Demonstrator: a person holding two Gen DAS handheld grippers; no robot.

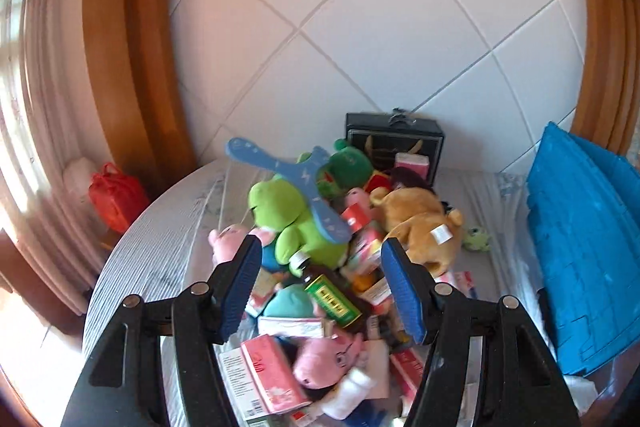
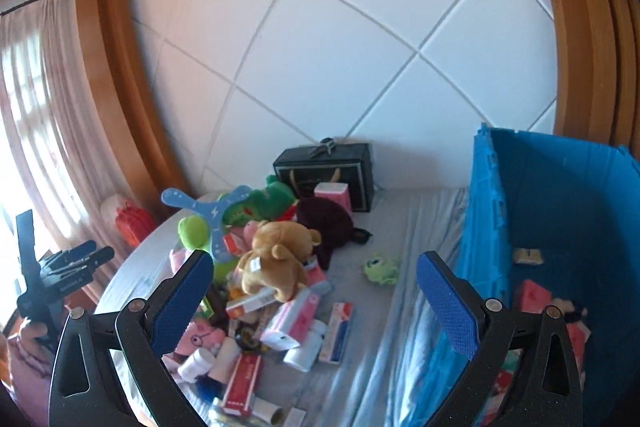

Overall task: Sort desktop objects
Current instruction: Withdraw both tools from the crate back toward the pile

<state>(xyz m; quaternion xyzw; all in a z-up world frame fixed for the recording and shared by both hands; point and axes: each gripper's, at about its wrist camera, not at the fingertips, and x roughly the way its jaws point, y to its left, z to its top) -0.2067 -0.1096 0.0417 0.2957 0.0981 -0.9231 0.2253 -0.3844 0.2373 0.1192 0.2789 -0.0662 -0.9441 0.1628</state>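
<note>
On striped cloth [image 1: 160,251], fuzzy tan bear [image 1: 420,223], ribbed blue crate [image 2: 560,195]

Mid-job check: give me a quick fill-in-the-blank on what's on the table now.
The boomerang-shaped toy atop the pile is ____. The brown teddy bear lies ____ the pile. The black box stands against the ____. The crate on the right is ____.
Missing: blue; on; wall; blue

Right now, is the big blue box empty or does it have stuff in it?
It has stuff in it. The right view looks into the blue box: a pink carton and other small packs lie on its floor.
</note>
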